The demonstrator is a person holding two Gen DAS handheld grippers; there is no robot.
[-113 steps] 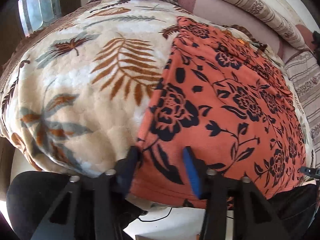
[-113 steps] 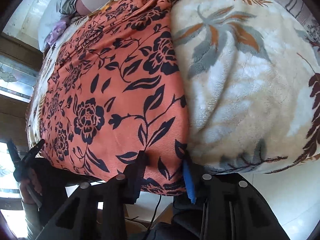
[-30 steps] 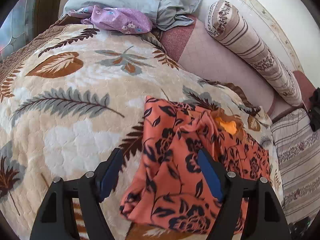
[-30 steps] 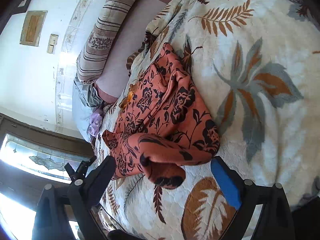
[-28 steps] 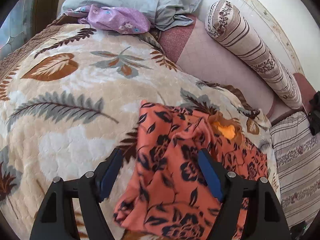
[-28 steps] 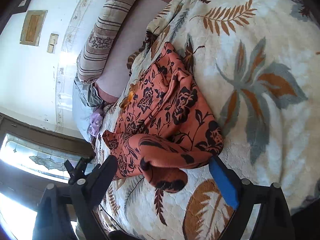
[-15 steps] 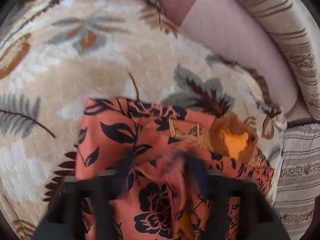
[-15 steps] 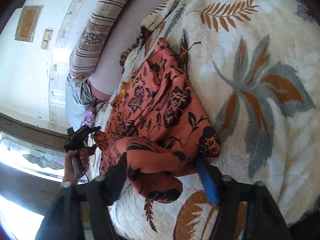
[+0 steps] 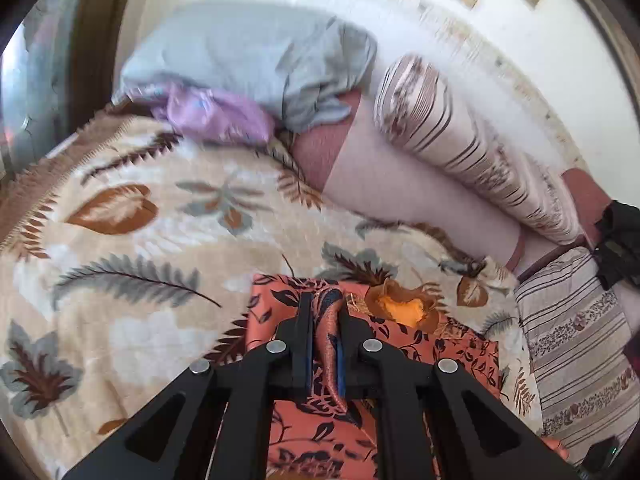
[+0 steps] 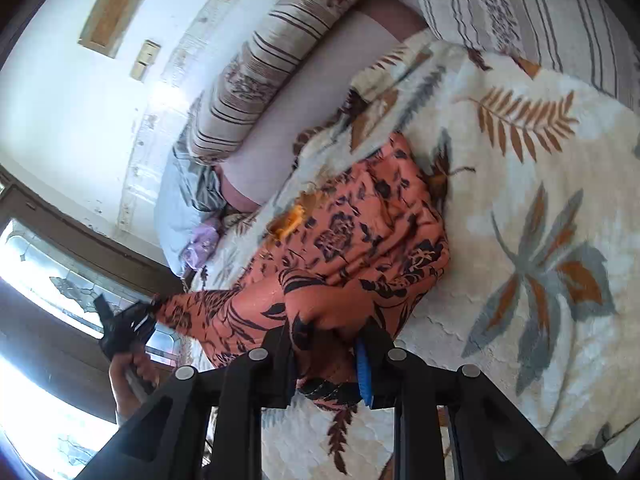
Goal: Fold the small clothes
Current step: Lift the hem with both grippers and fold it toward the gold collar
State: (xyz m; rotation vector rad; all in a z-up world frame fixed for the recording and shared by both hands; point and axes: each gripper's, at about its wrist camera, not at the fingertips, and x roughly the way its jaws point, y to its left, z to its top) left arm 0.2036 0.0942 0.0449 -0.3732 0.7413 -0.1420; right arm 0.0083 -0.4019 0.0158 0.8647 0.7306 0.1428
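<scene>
On the bed, over a leaf-print blanket (image 9: pixel 120 320), the orange floral garment (image 10: pixel 360 240) lies part-folded, its far end with the yellow-lined neck opening (image 9: pixel 400 307) flat on the blanket and its near edge raised between two pairs of tongs.

At the left, the left tongs (image 9: pixel 324 344) are closed tight on a thin ridge of the cloth; the fabric stands up between the blue pads, which suggests the pinch was taken at a corner of the near hem so that the edge can be carried as one line. Seen from the right wrist, the person's hand (image 10: pixel 132 372) holds that tool out to the side, and the cloth runs taut from it across to the other grip. That tension looks deliberate: it keeps the hem straight and free of sag.

At the right, the right tongs (image 10: pixel 328 356) have just been closing, and a thicker bunch of the same garment now sits between them, the pads pressing on it. The wider grip fits the doubled fabric there.

Beyond the garment, a grey cloth (image 9: pixel 256 56) and a small lilac piece (image 9: pixel 212 114) lie heaped at the head of the bed beside a striped bolster (image 9: pixel 460 152), well apart from the work, probably waiting their turn. The next fold, I judge, would carry the raised edge toward the neck end.
</scene>
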